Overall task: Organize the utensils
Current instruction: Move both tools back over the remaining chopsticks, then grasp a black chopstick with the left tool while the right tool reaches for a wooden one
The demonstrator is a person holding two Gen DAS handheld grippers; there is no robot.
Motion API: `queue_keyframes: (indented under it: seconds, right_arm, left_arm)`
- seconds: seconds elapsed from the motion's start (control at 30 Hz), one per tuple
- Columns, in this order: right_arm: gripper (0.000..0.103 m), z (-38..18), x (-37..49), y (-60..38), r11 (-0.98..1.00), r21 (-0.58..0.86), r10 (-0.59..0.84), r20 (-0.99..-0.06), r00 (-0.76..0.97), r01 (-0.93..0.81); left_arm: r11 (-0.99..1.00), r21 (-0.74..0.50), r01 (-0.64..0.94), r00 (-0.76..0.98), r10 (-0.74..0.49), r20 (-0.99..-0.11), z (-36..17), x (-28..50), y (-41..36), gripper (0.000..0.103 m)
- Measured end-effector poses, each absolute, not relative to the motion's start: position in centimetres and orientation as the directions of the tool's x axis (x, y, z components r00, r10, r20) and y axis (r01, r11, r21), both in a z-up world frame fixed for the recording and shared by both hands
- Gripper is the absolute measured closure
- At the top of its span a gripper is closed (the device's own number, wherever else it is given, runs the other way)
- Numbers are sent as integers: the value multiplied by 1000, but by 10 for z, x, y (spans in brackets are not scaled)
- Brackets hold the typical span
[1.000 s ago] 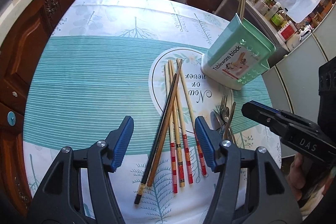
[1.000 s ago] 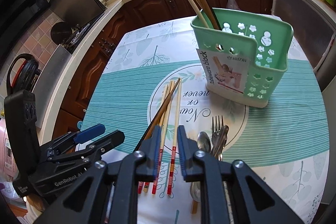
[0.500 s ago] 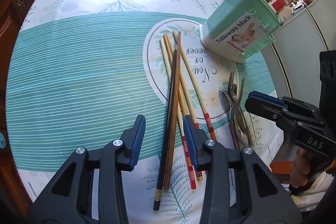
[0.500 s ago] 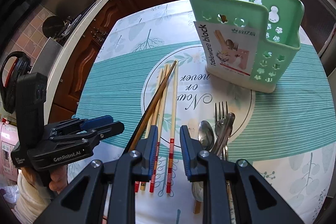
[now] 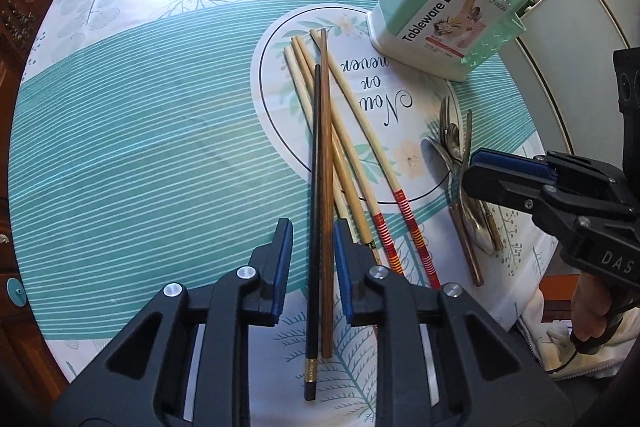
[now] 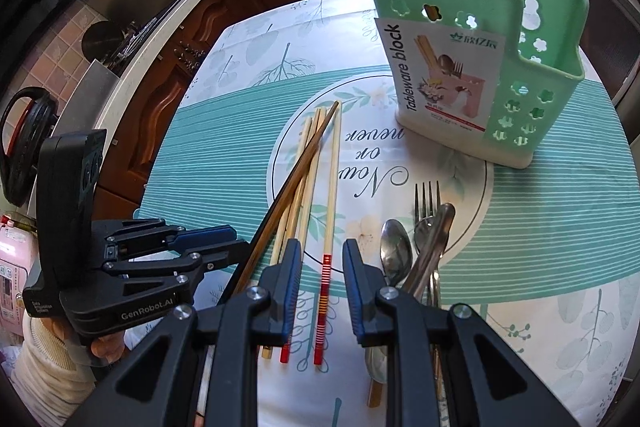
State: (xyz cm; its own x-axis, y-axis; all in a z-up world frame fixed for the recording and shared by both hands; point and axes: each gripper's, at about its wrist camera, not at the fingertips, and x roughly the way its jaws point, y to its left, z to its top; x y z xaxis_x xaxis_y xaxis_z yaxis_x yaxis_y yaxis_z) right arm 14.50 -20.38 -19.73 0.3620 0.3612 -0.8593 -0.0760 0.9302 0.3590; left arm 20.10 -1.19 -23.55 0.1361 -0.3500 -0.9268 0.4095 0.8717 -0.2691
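Several chopsticks lie on the table. A black chopstick (image 5: 315, 195) and a brown chopstick (image 5: 327, 187) lie side by side between the fingers of my left gripper (image 5: 313, 239), which is open around them with gaps on both sides. My right gripper (image 6: 321, 259) is open above a pale chopstick with a red-striped end (image 6: 329, 227). The left gripper also shows in the right wrist view (image 6: 208, 247). A green tableware holder (image 6: 480, 67) stands behind, with chopsticks in it. It also shows in the left wrist view (image 5: 448, 7).
A fork (image 6: 426, 203), spoons (image 6: 395, 251) and other metal cutlery lie in a pile to the right of the chopsticks. The round table (image 5: 140, 147) has a teal striped cloth. Dark wood cabinets and a counter ring the table.
My left gripper moved down and forward over the chopsticks and narrowed until it straddles the black and brown pair. My right gripper opened wider and came closer to the striped chopstick.
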Motion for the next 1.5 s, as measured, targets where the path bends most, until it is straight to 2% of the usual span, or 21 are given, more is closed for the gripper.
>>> queue_keyframes:
  seconds: [0.43,0.9,0.93,0.97,1.0,1.07,1.27,1.5]
  right_arm:
    - [82,-201,144,-200,928,360,368,-860,354,-90]
    - [82,-205,143,-192,933,344,359,-868,342,-107]
    - [82,-205,143,-191,933,342,358,-869,341,-109]
    - [82,-204,143,-189,934,339,357,-870,341,-113]
    - [82,-203,144,-188,934,338,356,-870,340,-114]
    - [82,-203,146,-185,931,344,364,-871,331,-118]
    - [82,-200,161,-176,910,395,415,-862,290,-128]
    - [82,-217,200,-153,879,473,475,-860,188,-61]
  left_arm:
    - [879,-213,426,101,-280,-955,-244,209,-16,85]
    - [859,-31,510,95,-92,-991,-248,210,-47,87]
    - [867,-33,498,86,-88,-992,-248,211,-47,89]
    - [881,-45,471,71,-88,-994,-248,213,-44,98]
    - [890,-58,453,57,-94,-994,-248,214,-42,99]
    - [911,-101,400,37,-126,-991,-249,215,-30,100]
    - [950,-123,287,48,-143,-989,-248,204,12,100]
    - [958,-125,257,42,-141,-989,-247,195,41,100]
